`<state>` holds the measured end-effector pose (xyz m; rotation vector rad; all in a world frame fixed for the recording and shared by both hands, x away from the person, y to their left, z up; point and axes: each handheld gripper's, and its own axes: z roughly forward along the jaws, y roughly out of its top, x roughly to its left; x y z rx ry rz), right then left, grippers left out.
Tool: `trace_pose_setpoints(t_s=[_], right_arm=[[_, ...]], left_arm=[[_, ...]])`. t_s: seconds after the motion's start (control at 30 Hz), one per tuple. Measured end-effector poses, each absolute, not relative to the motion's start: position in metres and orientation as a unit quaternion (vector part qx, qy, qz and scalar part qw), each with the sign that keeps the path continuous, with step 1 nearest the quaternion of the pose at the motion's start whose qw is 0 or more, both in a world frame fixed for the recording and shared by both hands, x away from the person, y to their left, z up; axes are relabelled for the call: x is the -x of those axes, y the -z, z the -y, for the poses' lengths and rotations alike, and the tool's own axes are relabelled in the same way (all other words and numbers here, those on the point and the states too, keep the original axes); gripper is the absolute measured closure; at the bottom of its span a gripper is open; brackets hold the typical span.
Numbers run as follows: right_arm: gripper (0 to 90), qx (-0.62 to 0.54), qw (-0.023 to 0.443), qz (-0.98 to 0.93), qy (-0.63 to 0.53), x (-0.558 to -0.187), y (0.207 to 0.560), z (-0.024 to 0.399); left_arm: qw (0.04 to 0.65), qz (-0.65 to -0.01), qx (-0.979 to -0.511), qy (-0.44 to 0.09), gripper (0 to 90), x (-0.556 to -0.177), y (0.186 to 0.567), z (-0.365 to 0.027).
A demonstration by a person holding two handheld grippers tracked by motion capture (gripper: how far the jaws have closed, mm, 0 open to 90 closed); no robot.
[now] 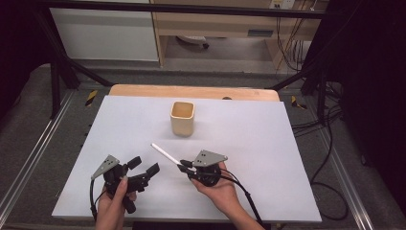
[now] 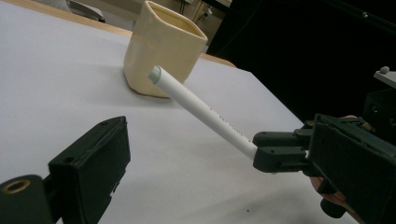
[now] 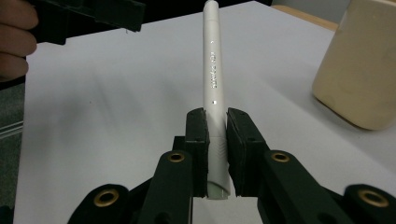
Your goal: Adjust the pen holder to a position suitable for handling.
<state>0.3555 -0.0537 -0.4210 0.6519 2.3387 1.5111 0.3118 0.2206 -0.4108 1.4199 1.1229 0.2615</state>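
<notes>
at left over the white surface (image 1: 268, 158), the left claw (image 1: 143, 167) hangs released and empty. mid-surface, the right claw (image 3: 215, 140) is clenched on the tail of a white pen (image 3: 212, 70), lifted and aimed toward the cream cup (image 1: 182, 118). pen looks light, stiff, slick; a grip nearer its middle would likely pivot less.

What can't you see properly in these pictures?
- Inside of the cream square ceramic cup: high view, its own walls hide the bottom.
- Print on the white plastic pen: right gripper view, too small to read.
- Pen's held end: right tongs cover it.
- Left tongs: left gripper view, edge cuts them off.
</notes>
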Motion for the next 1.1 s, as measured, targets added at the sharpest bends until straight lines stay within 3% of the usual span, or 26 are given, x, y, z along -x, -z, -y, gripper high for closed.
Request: trace_pose_setpoints(t_s=[0.57,1.1], right_arm=[[78.8,-0.205,0.133,-0.801,-0.546,-0.337,0.418,0.036],[78.8,-0.201,0.114,-0.793,-0.564,-0.327,0.417,0.029]], left_arm=[[0.622,-0.5,-0.596,-0.088,10.3,-0.315,0.415,-0.22],[0.626,-0.505,-0.589,-0.079,25.4,-0.316,0.417,-0.223]])
